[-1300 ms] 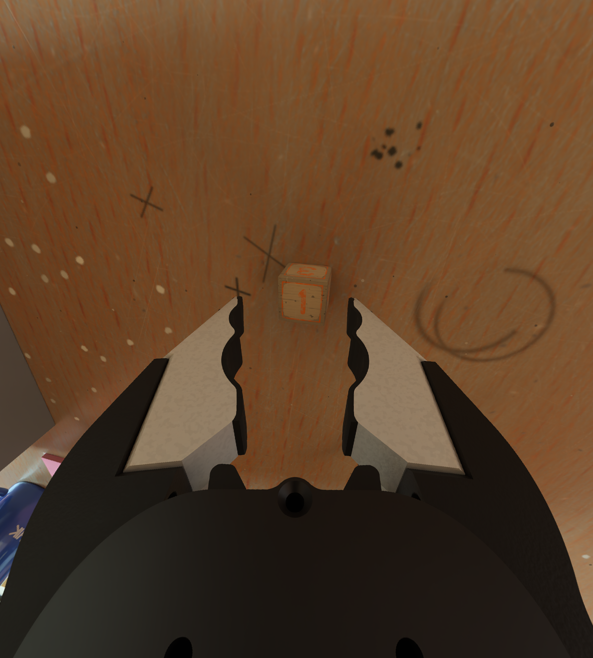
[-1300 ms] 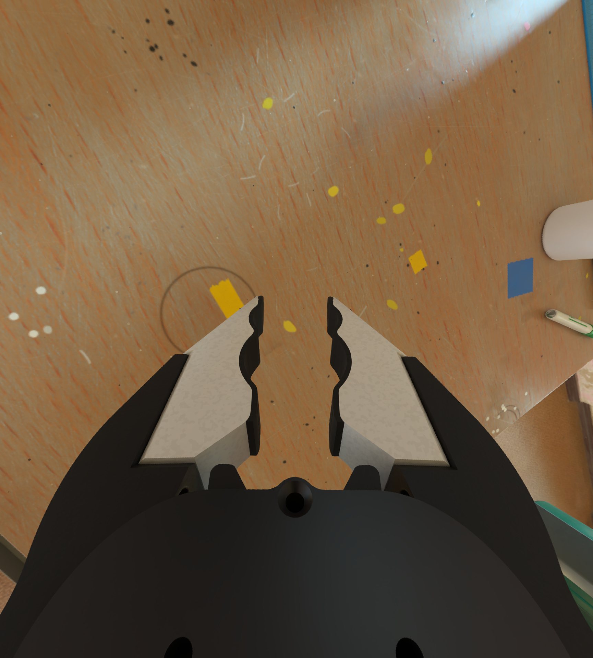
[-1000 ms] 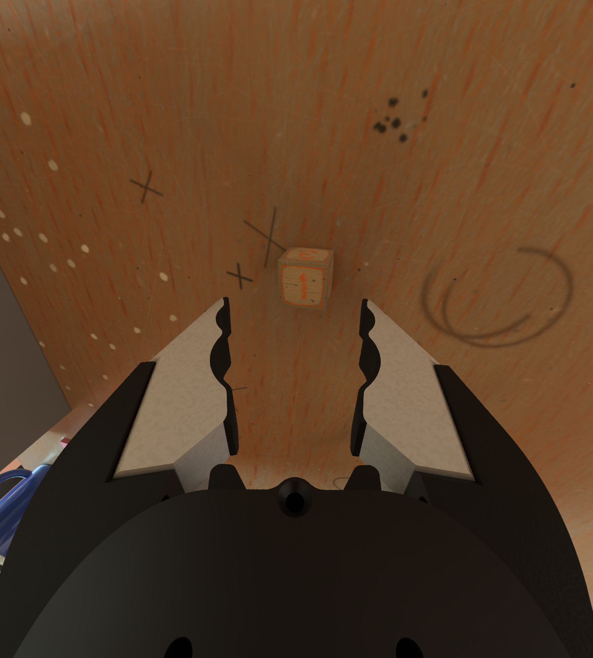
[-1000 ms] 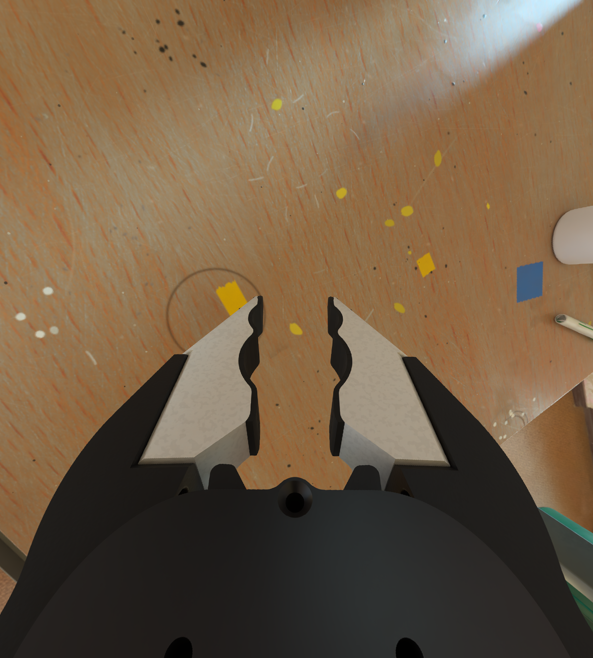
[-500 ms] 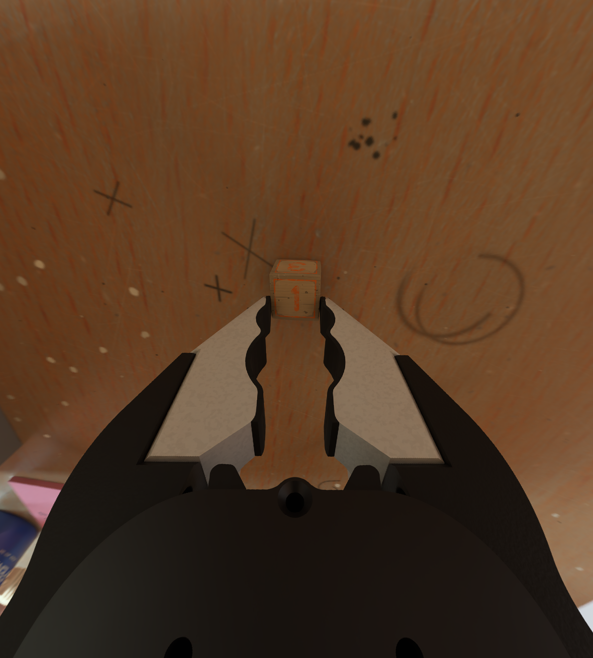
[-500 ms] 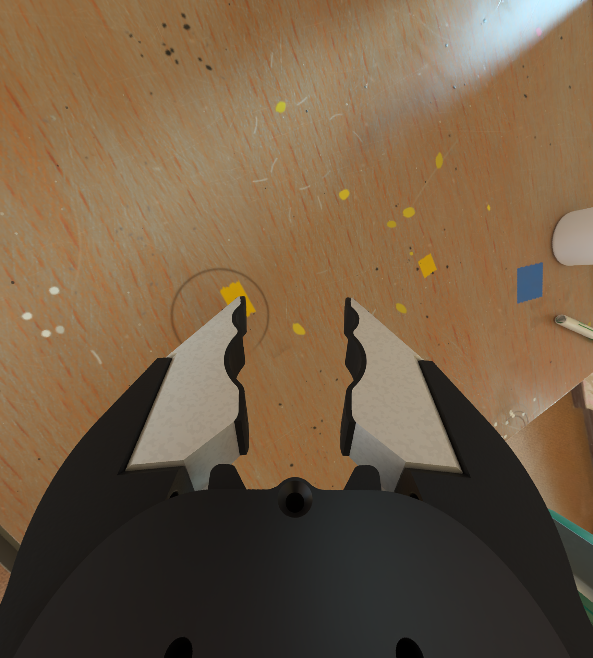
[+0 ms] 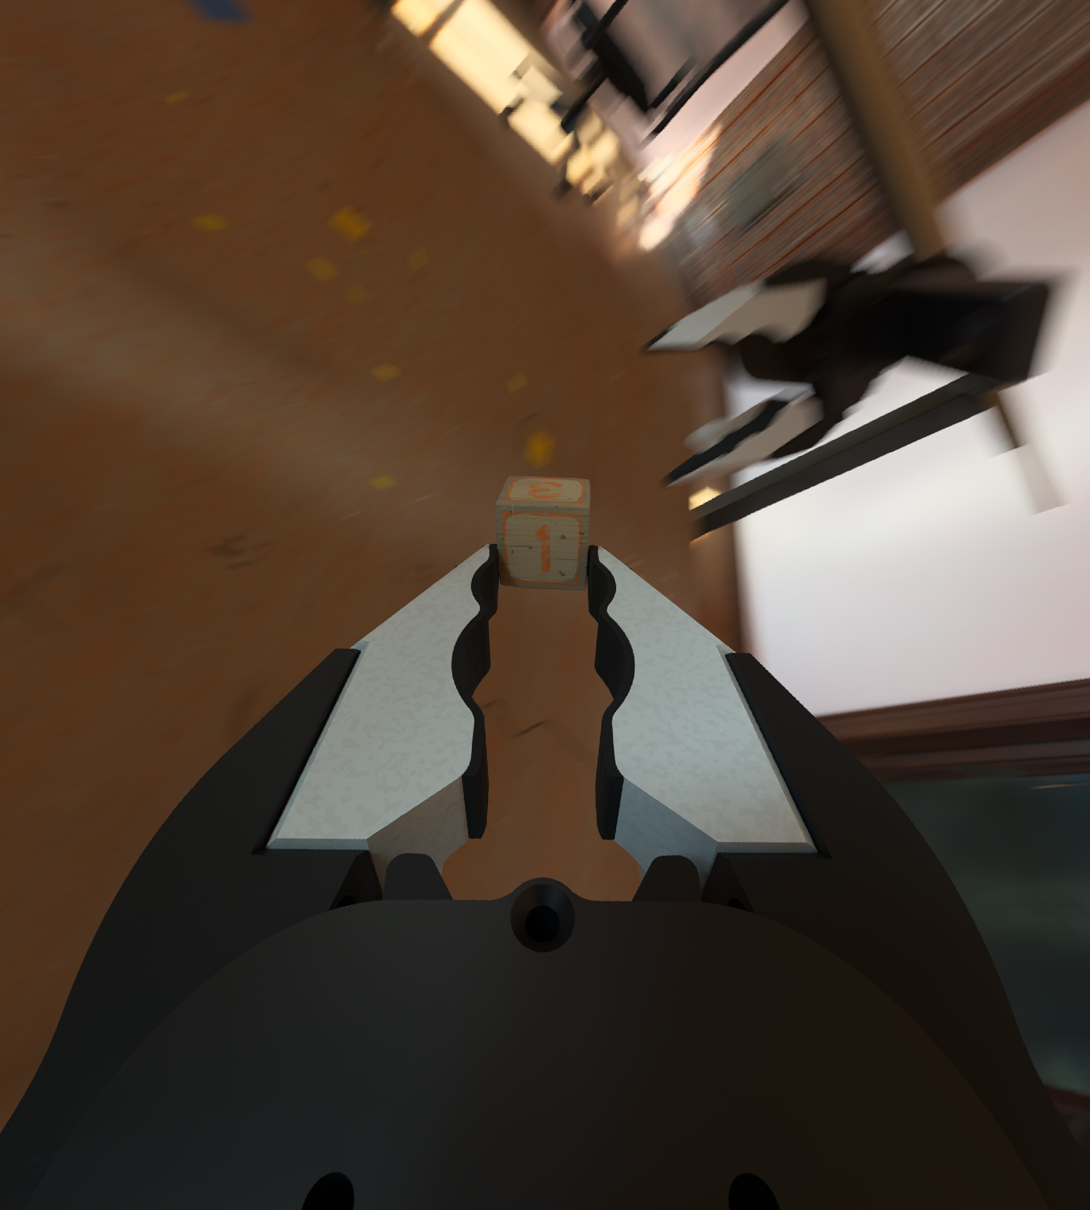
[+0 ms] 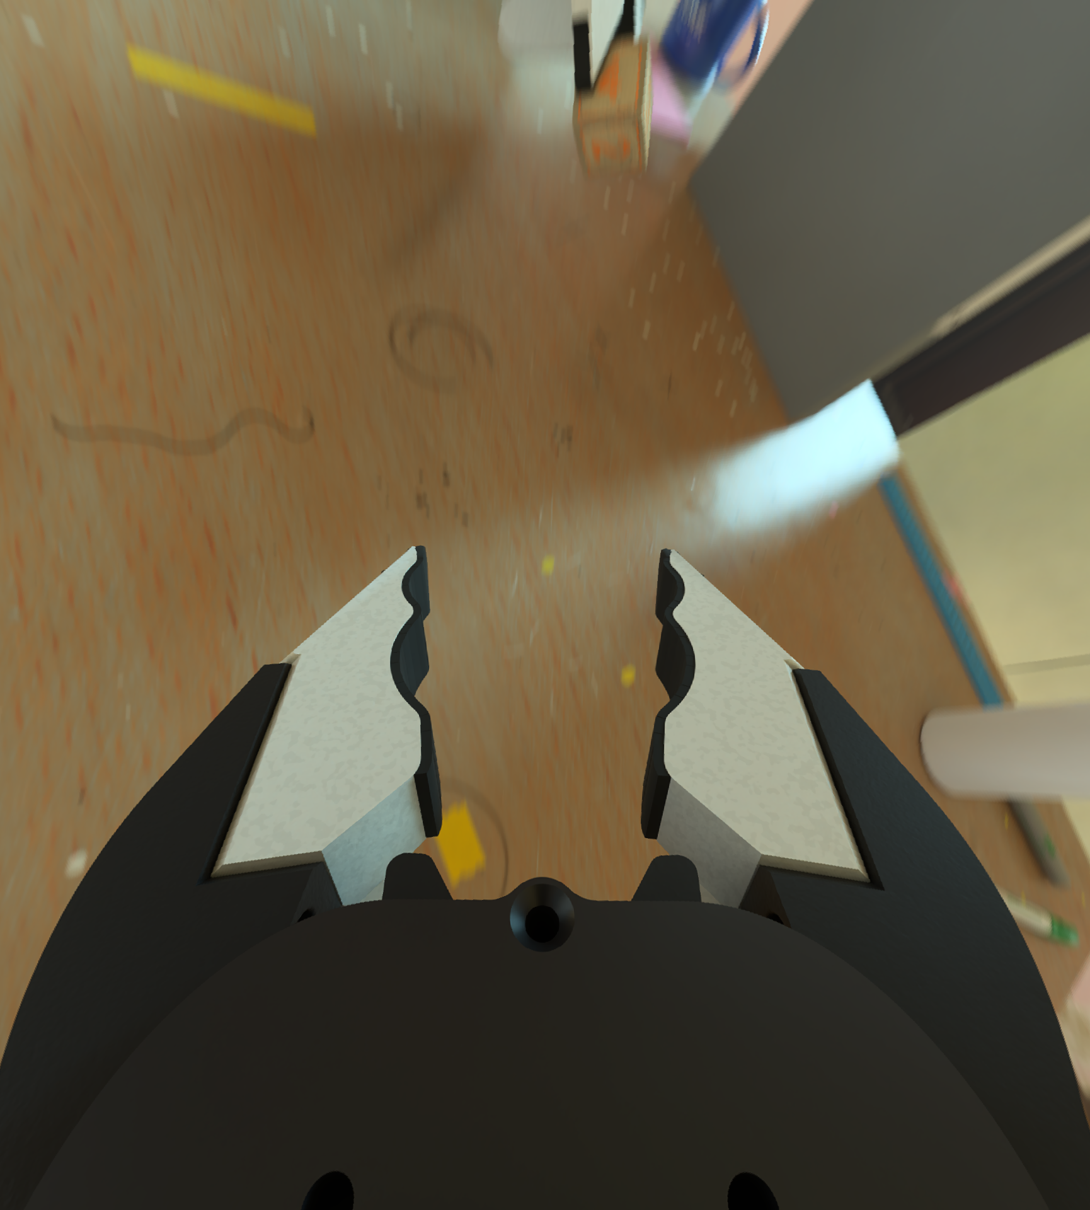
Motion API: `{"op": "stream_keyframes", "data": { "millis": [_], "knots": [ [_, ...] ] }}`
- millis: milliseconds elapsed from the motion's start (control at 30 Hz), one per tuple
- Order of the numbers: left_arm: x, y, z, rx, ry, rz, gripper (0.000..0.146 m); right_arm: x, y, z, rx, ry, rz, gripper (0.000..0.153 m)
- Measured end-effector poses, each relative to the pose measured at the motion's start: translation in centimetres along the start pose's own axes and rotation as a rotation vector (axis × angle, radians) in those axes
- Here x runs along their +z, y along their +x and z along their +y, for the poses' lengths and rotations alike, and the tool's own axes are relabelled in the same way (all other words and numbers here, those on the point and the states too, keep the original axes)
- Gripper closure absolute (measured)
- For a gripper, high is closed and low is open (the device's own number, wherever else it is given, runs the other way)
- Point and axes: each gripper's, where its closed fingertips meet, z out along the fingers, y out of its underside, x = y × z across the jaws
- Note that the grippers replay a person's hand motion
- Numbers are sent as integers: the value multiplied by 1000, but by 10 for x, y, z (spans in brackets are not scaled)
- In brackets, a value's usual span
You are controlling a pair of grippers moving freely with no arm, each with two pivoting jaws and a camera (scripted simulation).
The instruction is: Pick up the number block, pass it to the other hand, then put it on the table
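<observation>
The left tool point(image 7: 541, 556) is clenched on the number block point(image 7: 543, 533); the block sits at the very tips, with one fingertip pressed to each of its side faces and most of its body projecting forward past them. The block is pale wood with orange printed faces, one face toward the camera and another on top. It is upright between the tips and shows well above the table point(image 7: 169, 393), whose brown surface is blurred behind it. Small yellow flecks point(image 7: 539, 447) lie on the table beyond the block. In the left wrist view the right tool point(image 7: 735, 386) shows farther off at upper right, blurred, its two light fingers spread and pointing toward the left; it is well apart from the block. The right wrist view shows the right tool point(image 8: 539, 566) released, jaws wide with only table between them. Far ahead, near the top edge of that view, the block point(image 8: 611, 128) appears blurred beside a light finger of the left tool. A yellow patch point(image 8: 460, 841) lies on the table beneath the right tool's base; a white cylinder point(image 8: 1040, 753) lies at the right.
</observation>
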Motion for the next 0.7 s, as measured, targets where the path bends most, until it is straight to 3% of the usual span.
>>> {"op": "stream_keyframes", "data": {
  "millis": [167,267,400,567,700],
  "knots": [
    [2,73,-3,-157,217,341,119,6,-2,-85,-47,338,104,81],
    [11,101,4,-176,246,459,119,8,-7,-116,-60,410,98,81],
    [27,124,15,-150,214,507,119,11,-16,-135,-89,436,63,88],
    [39,133,19,-144,202,535,119,8,-26,-140,-137,430,55,124],
    [44,134,20,-146,204,545,119,5,-27,-135,-161,402,71,124]
  ]
}}
